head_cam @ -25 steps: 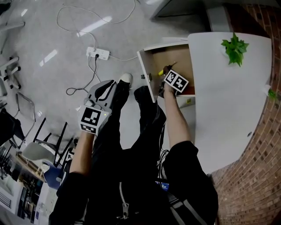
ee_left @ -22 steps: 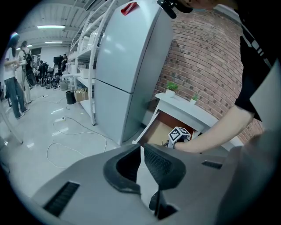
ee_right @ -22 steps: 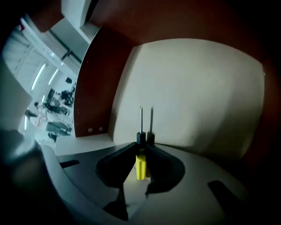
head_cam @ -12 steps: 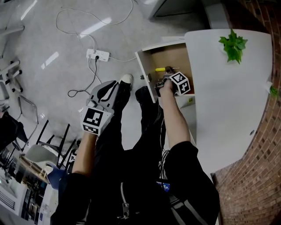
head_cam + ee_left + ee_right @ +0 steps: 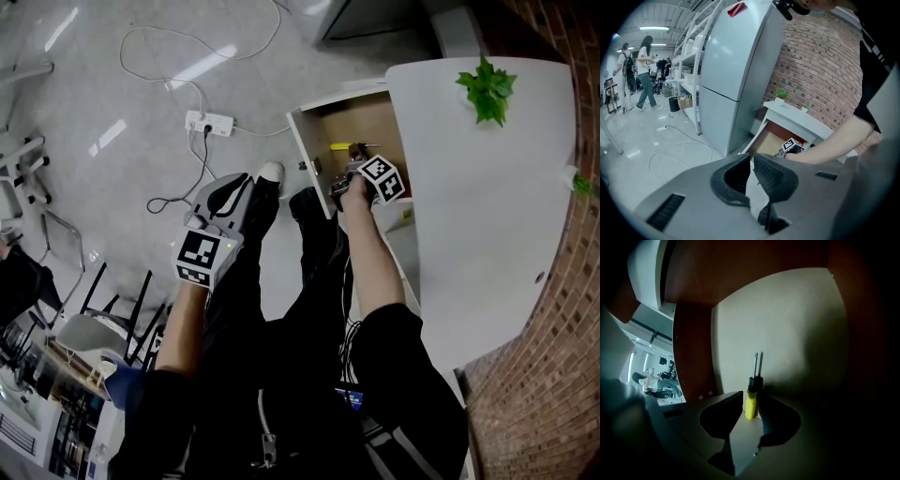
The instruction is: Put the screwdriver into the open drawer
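The screwdriver, yellow handle with a black collar and a thin metal shaft, lies on the pale floor of the open drawer. In the head view its handle shows just past my right gripper, which reaches down into the drawer. In the right gripper view, my right gripper has its jaws opening. The handle sits between the tips, and the left pad stands apart from it. My left gripper hangs over the person's left thigh, and in its own view this gripper is shut on nothing.
The drawer sticks out from a white-topped cabinet with a small green plant by a brick wall. A power strip and cables lie on the floor. Chairs stand at the left, and a tall grey fridge is beside the cabinet.
My right gripper has rolled inside the drawer, and the screwdriver has gone from slanting at the jaws to lying flat on the drawer floor. The left gripper has stayed put.
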Demonstrator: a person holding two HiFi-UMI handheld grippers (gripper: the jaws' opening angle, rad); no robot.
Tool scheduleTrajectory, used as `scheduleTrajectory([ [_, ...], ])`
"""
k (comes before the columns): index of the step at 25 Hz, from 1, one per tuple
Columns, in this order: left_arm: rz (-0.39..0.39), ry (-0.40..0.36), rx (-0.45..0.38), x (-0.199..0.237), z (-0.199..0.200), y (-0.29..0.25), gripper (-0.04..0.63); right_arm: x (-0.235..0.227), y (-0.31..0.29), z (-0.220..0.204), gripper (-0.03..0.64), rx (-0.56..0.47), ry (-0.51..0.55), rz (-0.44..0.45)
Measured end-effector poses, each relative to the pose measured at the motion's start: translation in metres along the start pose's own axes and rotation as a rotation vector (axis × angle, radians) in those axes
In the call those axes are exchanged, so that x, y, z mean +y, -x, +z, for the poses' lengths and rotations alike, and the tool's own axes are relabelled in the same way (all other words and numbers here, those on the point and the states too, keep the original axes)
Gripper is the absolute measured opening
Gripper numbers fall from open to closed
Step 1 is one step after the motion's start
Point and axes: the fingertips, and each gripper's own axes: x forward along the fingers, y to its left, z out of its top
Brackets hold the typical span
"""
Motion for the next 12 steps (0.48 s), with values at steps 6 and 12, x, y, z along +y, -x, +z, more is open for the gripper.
scheduleTrajectory([
  [6, -0.031, -0.027, -0.009, -0.010, 0.013, 0.010, 0.043, 0.016, 0.029, -0.006, 0.117, -0.034, 0.002, 0.028],
  [12, -0.089, -0.080, -0.023, -0.024, 0.035, 0.020, 0.043, 0.036, 0.075, -0.017, 0.087, -0.075, 0.145, 0.035],
])
